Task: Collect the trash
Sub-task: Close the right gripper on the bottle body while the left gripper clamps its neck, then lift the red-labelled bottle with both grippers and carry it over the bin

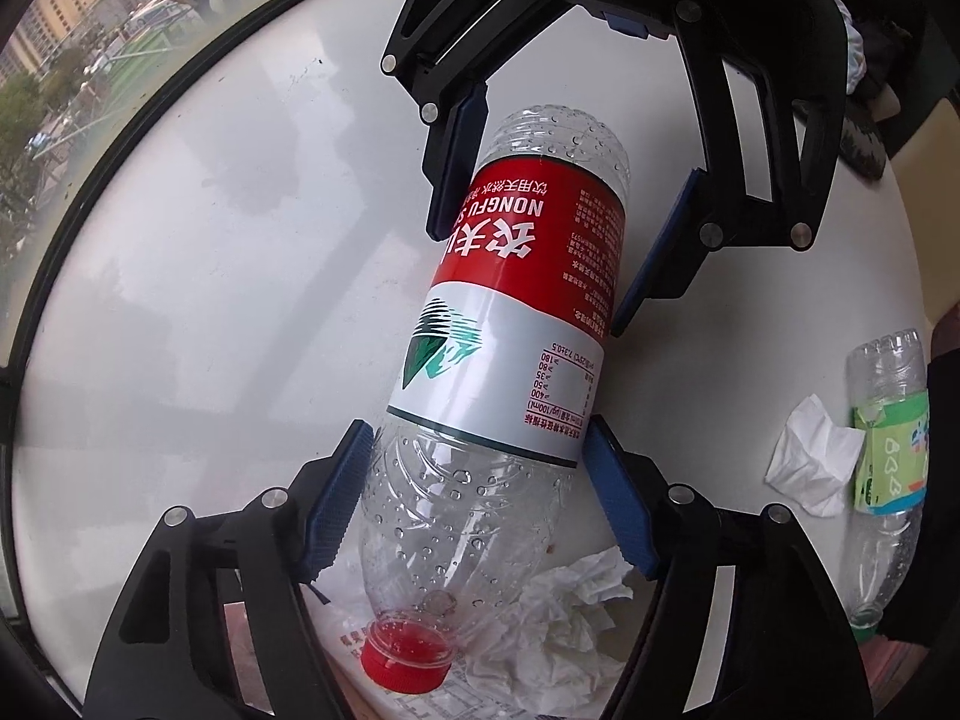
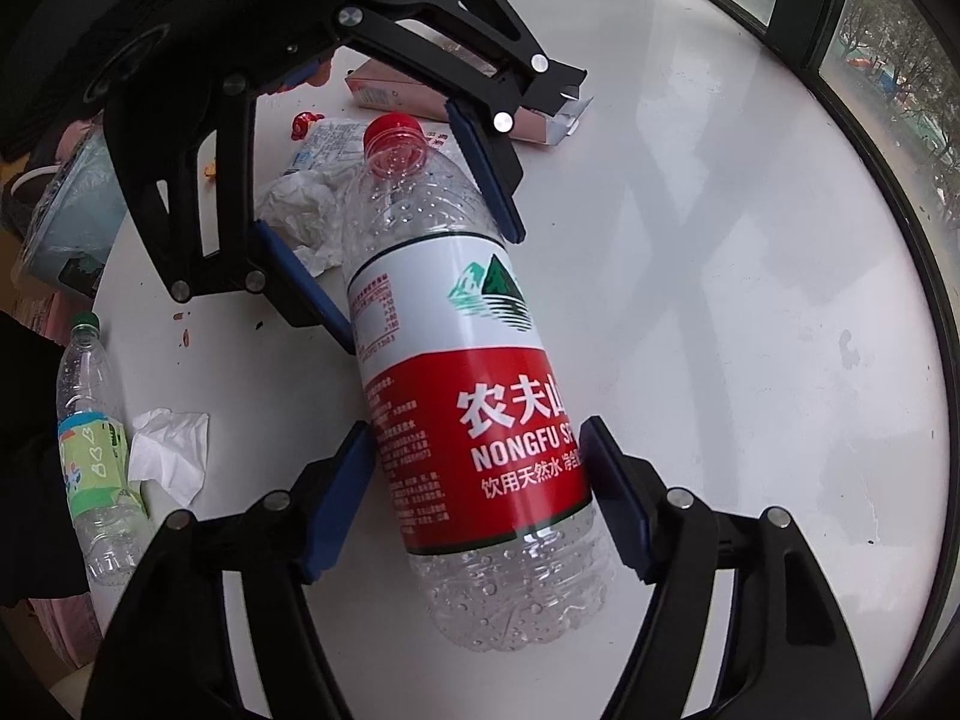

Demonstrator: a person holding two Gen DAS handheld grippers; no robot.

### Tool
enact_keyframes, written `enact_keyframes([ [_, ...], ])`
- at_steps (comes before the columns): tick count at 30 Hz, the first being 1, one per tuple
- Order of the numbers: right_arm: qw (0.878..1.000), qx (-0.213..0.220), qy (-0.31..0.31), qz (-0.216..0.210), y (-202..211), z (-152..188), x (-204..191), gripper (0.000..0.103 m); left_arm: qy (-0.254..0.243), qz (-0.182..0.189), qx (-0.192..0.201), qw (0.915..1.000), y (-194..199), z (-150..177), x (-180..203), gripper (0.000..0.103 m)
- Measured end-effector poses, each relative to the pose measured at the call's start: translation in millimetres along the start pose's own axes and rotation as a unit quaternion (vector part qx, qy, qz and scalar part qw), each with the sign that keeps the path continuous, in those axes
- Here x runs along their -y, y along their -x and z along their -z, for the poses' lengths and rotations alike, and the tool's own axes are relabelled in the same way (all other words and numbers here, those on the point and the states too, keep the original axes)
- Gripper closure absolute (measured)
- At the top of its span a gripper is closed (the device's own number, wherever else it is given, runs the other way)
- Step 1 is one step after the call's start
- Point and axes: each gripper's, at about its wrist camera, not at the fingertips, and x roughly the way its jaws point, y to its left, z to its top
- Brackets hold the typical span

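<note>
An empty clear water bottle (image 1: 504,324) with a red and white label and a red cap is held above the white round table (image 1: 210,300). My left gripper (image 1: 480,498) is shut on its neck end, both blue pads touching it. My right gripper (image 2: 477,498) is shut on its base end, over the red label of the bottle (image 2: 474,372). In the left wrist view the right gripper (image 1: 534,204) reaches in from the top. In the right wrist view the left gripper (image 2: 396,222) reaches in from the upper left.
A crumpled tissue (image 1: 558,630) lies under the bottle's neck. A second empty bottle with a green label (image 1: 888,462) and a white tissue (image 1: 810,456) lie at the table's edge. A pink carton (image 2: 540,120), wrappers and a tub (image 2: 78,216) lie beyond. Windows ring the table.
</note>
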Motion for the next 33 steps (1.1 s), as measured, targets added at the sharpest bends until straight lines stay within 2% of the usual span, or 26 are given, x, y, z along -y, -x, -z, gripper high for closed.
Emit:
enact_keyframes([
  [8, 1.0, 0.008, 0.009, -0.003, 23.0, -1.5, -9.8, 0.037, 0.012, 0.004, 0.014, 0.9998, 21.6, 11.9, -8.9, 0.035],
  [19, 0.999, 0.009, 0.044, -0.006, 61.0, -20.0, -60.2, 0.037, 0.039, -0.014, 0.028, 0.9987, 70.4, 28.9, 26.6, 0.035],
  [25, 0.997, 0.012, 0.082, -0.006, 80.8, -47.2, -97.4, 0.037, 0.069, -0.034, 0.036, 0.9964, 109.1, 62.6, 50.2, 0.035],
  [33, 0.989, 0.023, 0.146, -0.004, 93.7, -96.6, -152.0, 0.037, 0.119, -0.085, 0.046, 0.9881, 159.5, 109.2, 88.6, 0.035],
])
